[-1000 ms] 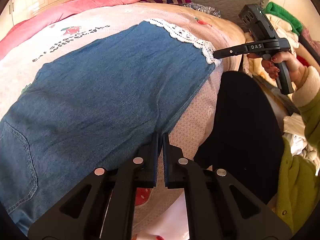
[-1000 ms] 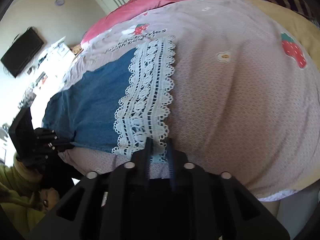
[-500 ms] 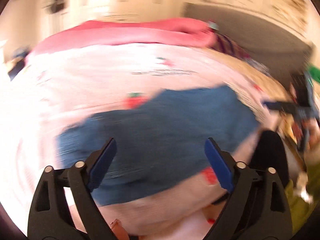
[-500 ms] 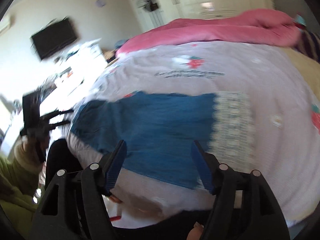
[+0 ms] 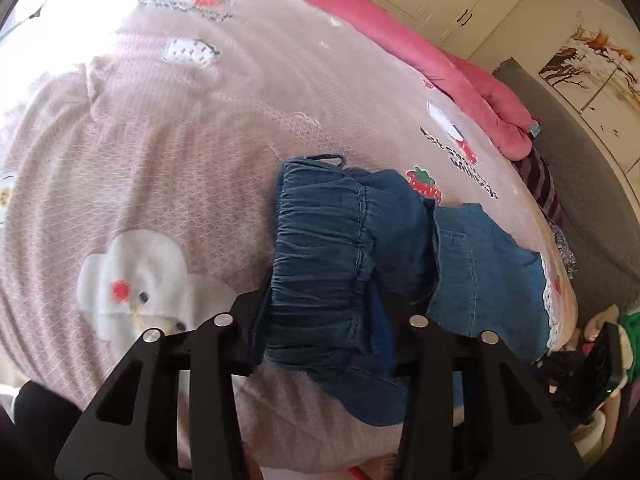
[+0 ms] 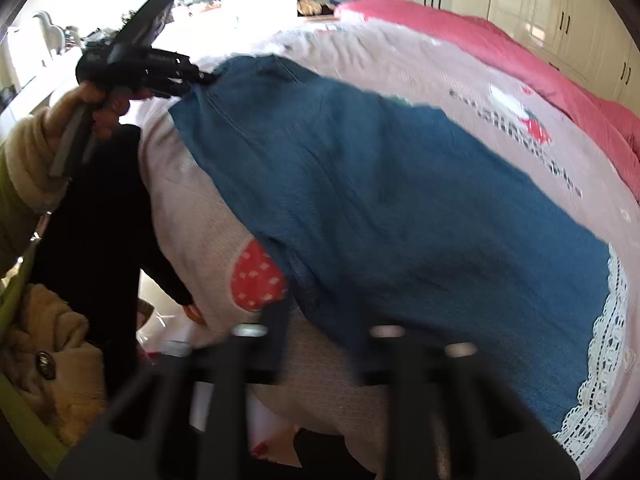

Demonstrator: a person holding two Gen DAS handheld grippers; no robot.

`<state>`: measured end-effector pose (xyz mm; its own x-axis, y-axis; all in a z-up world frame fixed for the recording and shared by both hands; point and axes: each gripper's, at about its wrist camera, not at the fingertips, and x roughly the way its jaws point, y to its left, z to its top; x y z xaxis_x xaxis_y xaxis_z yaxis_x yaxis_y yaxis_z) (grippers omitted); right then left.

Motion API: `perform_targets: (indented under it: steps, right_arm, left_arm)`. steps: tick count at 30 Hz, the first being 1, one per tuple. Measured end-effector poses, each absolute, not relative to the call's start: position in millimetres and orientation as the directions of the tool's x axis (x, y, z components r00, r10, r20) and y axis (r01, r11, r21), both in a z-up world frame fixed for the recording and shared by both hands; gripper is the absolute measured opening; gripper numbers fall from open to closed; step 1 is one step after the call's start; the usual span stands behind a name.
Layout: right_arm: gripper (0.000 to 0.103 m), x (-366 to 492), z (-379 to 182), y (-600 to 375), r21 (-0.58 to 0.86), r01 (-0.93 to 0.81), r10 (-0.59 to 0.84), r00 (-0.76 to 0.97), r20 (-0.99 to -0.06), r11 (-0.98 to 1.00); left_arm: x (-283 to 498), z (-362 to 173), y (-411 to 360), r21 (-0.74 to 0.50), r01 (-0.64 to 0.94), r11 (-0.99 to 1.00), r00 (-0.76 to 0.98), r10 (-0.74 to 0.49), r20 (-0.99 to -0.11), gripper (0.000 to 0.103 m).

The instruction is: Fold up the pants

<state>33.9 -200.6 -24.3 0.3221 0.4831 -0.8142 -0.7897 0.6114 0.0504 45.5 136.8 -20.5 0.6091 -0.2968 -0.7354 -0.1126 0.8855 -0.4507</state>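
Denim fills the gap between the spread jaws of the left gripper [image 5: 326, 312]: the gathered elastic waistband [image 5: 320, 248] of the blue pants [image 5: 472, 276] lies between the two fingers, which stand apart on either side of it. From the left wrist view it cannot be told whether the fingers press the cloth or merely straddle it. The waistband end sits bunched and raised near the front edge of the bed. The rest of the garment runs off to the right, ending in a white lace hem [image 5: 548, 300].

In the right wrist view, the right gripper [image 6: 326, 332] is blurred. Its fingers stand apart, with the near edge of the pants [image 6: 400, 200] over the gap between them; contact cannot be confirmed. The lace hem [image 6: 600, 352] lies at the right of this view. The left gripper [image 6: 200, 76] appears at upper left, its tips at the far waist end of the garment, held by the person's left hand [image 6: 100, 108].

The pants lie stretched lengthwise on a pale pink bedcover [image 5: 160, 140] printed with strawberries and a white cartoon figure. A pink quilt [image 5: 440, 60] is bunched along the far side of the bed. White wardrobe doors [image 6: 540, 0] stand behind it.
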Motion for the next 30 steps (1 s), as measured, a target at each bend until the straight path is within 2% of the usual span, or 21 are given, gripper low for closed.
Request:
perform_targets:
  steps: [2,4,7,12,15,18,19,23,24,26,28,30]
  right_arm:
    - [0.004,38,-14,-206,0.120,-0.772,0.537,0.312,-0.784,0.625]
    - [0.004,33,-5,-205,0.115,-0.793,0.568,0.318,-0.759,0.598]
    - [0.005,31,-18,-190,0.065,-0.812,0.512,0.301,-0.805,0.580]
    - [0.011,37,-30,-194,0.157,-0.787,0.547,0.257,-0.797,0.597]
    - [0.024,37,-20,-208,0.241,-0.766,0.593,0.217,-0.776,0.596]
    - [0.042,35,5,-230,0.273,-0.745,0.654,0.276,-0.705,0.609]
    - [0.048,36,13,-241,0.273,-0.729,0.659,0.312,-0.684,0.628]
    - [0.049,48,28,-279,0.267,-0.634,0.620,0.434,-0.654,0.726]
    - [0.050,50,26,-283,0.258,-0.614,0.602,0.455,-0.656,0.746]
    - [0.050,59,24,-293,0.261,-0.565,0.571,0.484,-0.663,0.782]
    - [0.050,69,20,-298,0.290,-0.537,0.571,0.482,-0.664,0.792]
    - [0.050,76,15,-300,0.307,-0.519,0.568,0.477,-0.670,0.798]
  left_arm:
    - [49,-11,139,-0.445,-0.103,0.890,0.620,-0.292,-0.728,0.030]
    - [48,2,144,-0.413,-0.098,0.906,0.644,-0.259,-0.720,0.029]
    - [49,0,150,-0.375,-0.107,0.921,0.640,-0.224,-0.734,0.029]
    - [47,-23,151,-0.365,-0.109,0.925,0.619,-0.224,-0.752,0.030]
    - [41,-18,160,-0.382,-0.124,0.916,0.629,-0.225,-0.744,0.040]
    - [30,0,156,-0.347,-0.109,0.931,0.662,-0.193,-0.724,0.043]
    - [25,7,154,-0.327,-0.112,0.938,0.672,-0.171,-0.720,0.048]
    - [13,39,139,-0.210,-0.113,0.971,0.720,-0.066,-0.691,0.066]
    - [11,48,132,-0.199,-0.101,0.975,0.736,-0.061,-0.674,0.068]
    - [10,61,118,-0.204,-0.055,0.977,0.755,-0.093,-0.649,0.069]
    - [17,66,93,-0.225,0.024,0.974,0.759,-0.164,-0.630,0.069]
    - [34,59,59,-0.269,0.123,0.955,0.712,-0.274,-0.647,0.069]
